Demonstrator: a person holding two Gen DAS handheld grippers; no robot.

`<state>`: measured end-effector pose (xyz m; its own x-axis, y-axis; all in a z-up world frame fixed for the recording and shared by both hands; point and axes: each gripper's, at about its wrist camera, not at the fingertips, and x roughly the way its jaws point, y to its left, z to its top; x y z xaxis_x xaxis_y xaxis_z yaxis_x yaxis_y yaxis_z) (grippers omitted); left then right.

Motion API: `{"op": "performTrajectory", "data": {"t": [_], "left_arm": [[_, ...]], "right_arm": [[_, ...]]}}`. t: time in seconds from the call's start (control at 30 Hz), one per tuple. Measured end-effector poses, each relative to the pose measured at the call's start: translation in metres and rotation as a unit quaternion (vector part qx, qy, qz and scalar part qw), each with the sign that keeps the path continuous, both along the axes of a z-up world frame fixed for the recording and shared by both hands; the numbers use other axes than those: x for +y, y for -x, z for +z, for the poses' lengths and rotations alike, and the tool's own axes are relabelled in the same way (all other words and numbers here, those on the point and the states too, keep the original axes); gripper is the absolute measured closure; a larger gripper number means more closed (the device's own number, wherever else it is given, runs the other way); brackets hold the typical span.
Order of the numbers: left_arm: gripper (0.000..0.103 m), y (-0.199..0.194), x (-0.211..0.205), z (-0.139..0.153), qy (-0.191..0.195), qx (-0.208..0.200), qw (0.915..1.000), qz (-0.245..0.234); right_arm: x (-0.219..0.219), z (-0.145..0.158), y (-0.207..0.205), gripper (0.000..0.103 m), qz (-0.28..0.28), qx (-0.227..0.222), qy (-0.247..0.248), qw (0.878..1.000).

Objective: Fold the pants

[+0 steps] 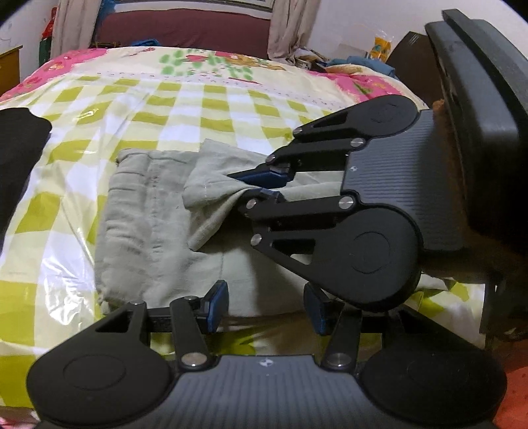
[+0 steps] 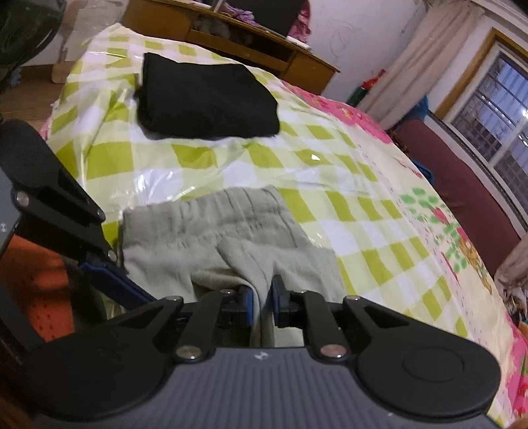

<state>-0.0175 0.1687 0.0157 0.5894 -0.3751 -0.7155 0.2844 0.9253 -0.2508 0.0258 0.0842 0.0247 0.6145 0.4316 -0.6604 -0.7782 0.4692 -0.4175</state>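
Two tongs flank grey pants (image 2: 211, 231), waistband toward black folded cloth (image 2: 204, 99).

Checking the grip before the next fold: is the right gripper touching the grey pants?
Touching. In the left wrist view the right gripper has a fold of the grey pants pinched between its blue pads; the right wrist view shows cloth between the fingers too.

Hidden from you: near hem of the grey pants (image 1: 155, 211), behind the left hand-held gripper (image 1: 264, 307). Cut off at frame edge: black folded garment (image 1: 19, 158). Blurred: shelf clutter (image 2: 217, 28).
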Motion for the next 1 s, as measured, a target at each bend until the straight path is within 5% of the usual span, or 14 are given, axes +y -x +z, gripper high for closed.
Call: {"op": "performTrajectory", "data": {"t": [0.1,0.3,0.4,0.47,0.63,1.0], "left_arm": [[0.039,0.002,0.007,-0.002,0.0,0.002,0.9999,0.011],[0.039,0.01,0.017,-0.001,-0.004,-0.008,0.9998,0.021],[0.039,0.01,0.018,-0.003,0.0,-0.003,0.9998,0.022],[0.039,0.01,0.018,-0.003,-0.003,-0.001,0.9998,0.018],[0.039,0.017,0.014,-0.006,-0.028,0.0,0.9996,0.007],[0.039,0.025,0.019,0.005,-0.05,-0.019,0.9986,-0.005]], "right_arm": [[0.003,0.003,-0.007,0.1,-0.022,0.035,-0.016,0.999],[-0.022,0.051,-0.028,0.1,-0.135,0.067,-0.189,0.97],[-0.006,0.042,-0.022,0.1,-0.109,0.047,-0.164,0.979],[0.006,0.026,-0.024,0.1,-0.097,0.077,-0.149,0.981],[0.033,-0.015,-0.009,0.089,-0.016,0.111,-0.034,0.993],[-0.01,0.033,-0.028,0.077,-0.015,0.174,-0.139,0.975]]}}
